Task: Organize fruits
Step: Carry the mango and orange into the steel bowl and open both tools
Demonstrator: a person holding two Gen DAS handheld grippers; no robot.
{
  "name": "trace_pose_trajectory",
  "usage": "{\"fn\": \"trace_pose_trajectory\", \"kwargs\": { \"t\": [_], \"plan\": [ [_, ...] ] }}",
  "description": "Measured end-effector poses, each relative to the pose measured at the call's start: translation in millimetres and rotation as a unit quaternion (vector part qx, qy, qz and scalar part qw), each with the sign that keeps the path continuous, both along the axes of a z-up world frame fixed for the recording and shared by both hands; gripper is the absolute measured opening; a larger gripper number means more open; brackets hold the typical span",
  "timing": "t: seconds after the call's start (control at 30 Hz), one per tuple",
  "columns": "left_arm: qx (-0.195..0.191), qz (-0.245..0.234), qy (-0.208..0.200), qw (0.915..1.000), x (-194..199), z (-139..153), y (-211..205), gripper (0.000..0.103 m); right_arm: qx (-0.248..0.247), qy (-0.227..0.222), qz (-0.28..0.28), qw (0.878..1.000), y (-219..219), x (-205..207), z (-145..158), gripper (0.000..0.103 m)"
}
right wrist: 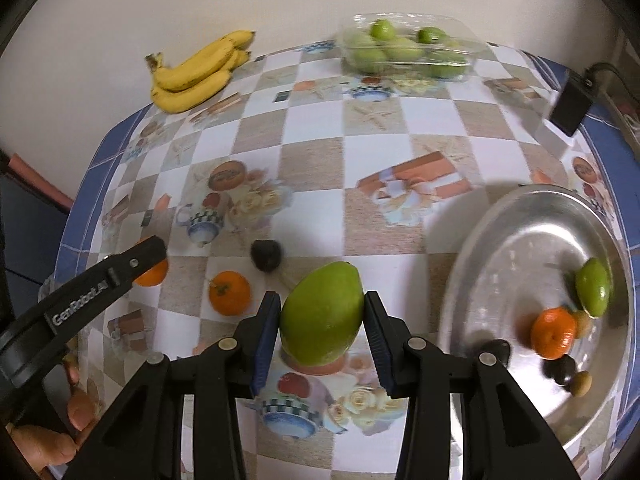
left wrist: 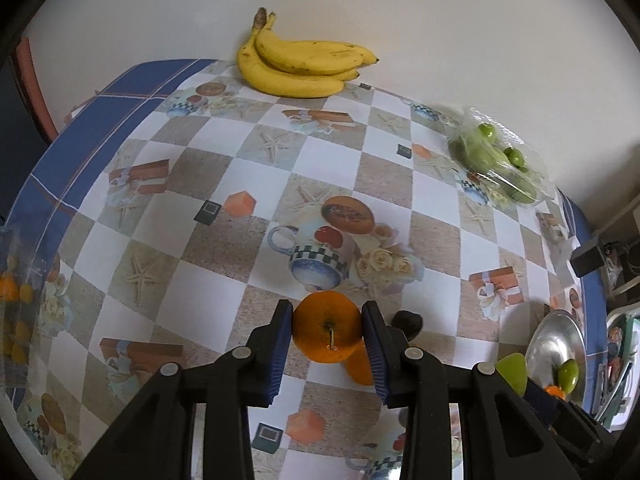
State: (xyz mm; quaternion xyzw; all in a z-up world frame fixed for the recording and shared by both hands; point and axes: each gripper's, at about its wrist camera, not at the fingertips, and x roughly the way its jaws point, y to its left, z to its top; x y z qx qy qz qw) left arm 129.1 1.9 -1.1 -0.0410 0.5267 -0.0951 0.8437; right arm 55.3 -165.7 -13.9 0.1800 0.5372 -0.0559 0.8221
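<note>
With my left gripper [left wrist: 327,330] clamping an orange [left wrist: 327,327] and my right gripper [right wrist: 322,320] a green mango [right wrist: 322,312] above the tabletop's [right wrist: 312,152] near edge, either smooth fruit could slip before reaching the steel tray [right wrist: 520,240] at the right edge.

Desk cover [right wrist: 320,148]: printed oilcloth look, smooth, slight sheen. Tray [right wrist: 516,236]: bare metal, brushed, dull reflections. Green fruit container [right wrist: 404,28]: clear thin plastic, glossy, crinkled. Tool arms [left wrist: 240,392]: matt black plastic, metal rivets; ribbed blue pads [left wrist: 282,344]. Orange [left wrist: 327,330]: pebbled, low gloss. Mango [right wrist: 322,314]: smooth, waxy. Bananas [left wrist: 300,66]: matt, speckled.
</note>
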Motion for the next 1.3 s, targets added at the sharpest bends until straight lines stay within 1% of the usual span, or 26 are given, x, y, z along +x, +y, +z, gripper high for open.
{"fn": "trace_pose_trajectory", "kwargs": {
  "t": [0.17,0.27,0.57,0.77,0.9,1.03,1.17,1.3],
  "plan": [
    [-0.010,-0.013,0.000,0.9999,-5.6,2.5,-14.6,0.038,-0.002,-0.004,-0.032,0.999,-26.2,-9.8,3.1,0.044],
    [-0.007,-0.022,-0.001,0.9997,-10.2,2.8,-26.7,0.038,-0.005,-0.003,-0.052,0.999,-41.6,-16.1,3.3,0.044],
    [-0.018,-0.082,0.002,0.9965,-31.6,3.5,-81.5,0.038,-0.003,0.002,-0.117,0.993,-93.1,-38.2,1.9,0.044],
    [-0.013,-0.133,-0.002,0.9911,-53.5,3.7,-125.5,0.038,-0.005,0.005,-0.155,0.988,-123.3,-54.0,0.0,0.044],
    [-0.004,-0.172,-0.012,0.9849,-70.3,4.5,-154.8,0.038,-0.012,0.002,-0.177,0.984,-139.8,-62.6,2.3,0.044],
    [-0.002,-0.203,-0.015,0.9790,-81.6,2.6,-175.5,0.038,-0.016,-0.004,-0.196,0.980,-153.4,-70.5,5.5,0.044],
    [-0.003,-0.218,-0.015,0.9758,-85.2,-2.8,-188.1,0.038,-0.025,-0.009,-0.199,0.980,-159.5,-72.7,6.3,0.044],
    [0.004,-0.227,-0.023,0.9736,-86.0,-7.6,-195.7,0.038,-0.019,-0.011,-0.200,0.980,-163.6,-70.3,1.4,0.044]
  ]
}}
